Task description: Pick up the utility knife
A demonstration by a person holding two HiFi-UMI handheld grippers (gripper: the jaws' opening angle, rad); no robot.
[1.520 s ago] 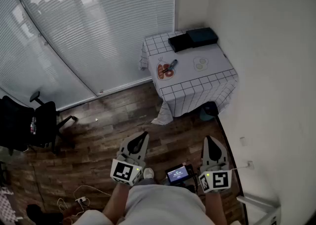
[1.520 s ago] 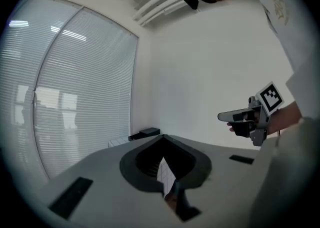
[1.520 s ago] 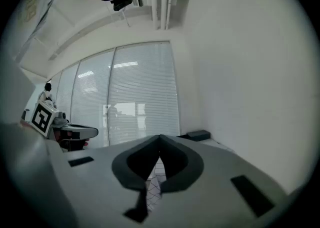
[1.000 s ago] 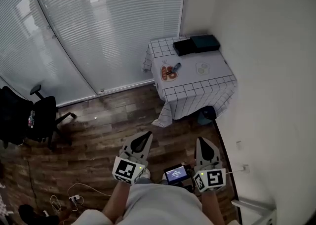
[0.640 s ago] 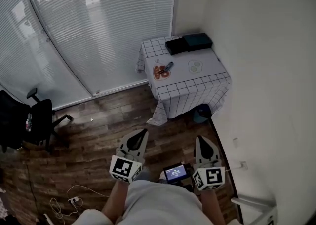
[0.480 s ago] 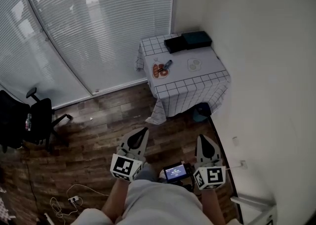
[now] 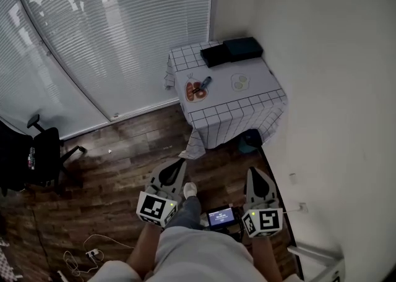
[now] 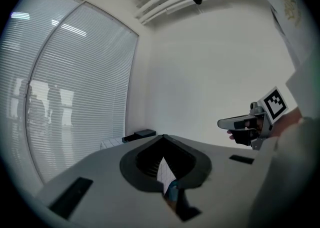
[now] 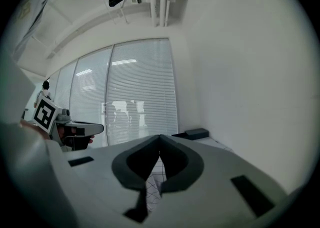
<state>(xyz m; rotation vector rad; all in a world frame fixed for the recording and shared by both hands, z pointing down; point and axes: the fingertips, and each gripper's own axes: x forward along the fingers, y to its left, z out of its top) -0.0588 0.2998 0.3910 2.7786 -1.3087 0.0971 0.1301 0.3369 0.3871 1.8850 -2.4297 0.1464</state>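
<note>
Office: window blinds [image 7: 111, 33], swivel chair [image 7: 38, 154]

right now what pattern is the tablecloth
White tablecloth with a dark grid; head view best.

- We see a plain white wall [image 7: 334, 58] down the right side, meeting the window in the far corner.
- Closed white slatted blinds [image 7: 111, 33] cover the tall, curving window, and daylight glows through them.
- The floor [image 7: 124, 157] is dark wood planks.
- A small table [image 7: 229, 120] under a white checked cloth stands in that corner, against the wall.
- A black office chair [image 7: 34, 160] stands at the left edge; loose white cables [image 7: 93, 251] lie on the floor.
</note>
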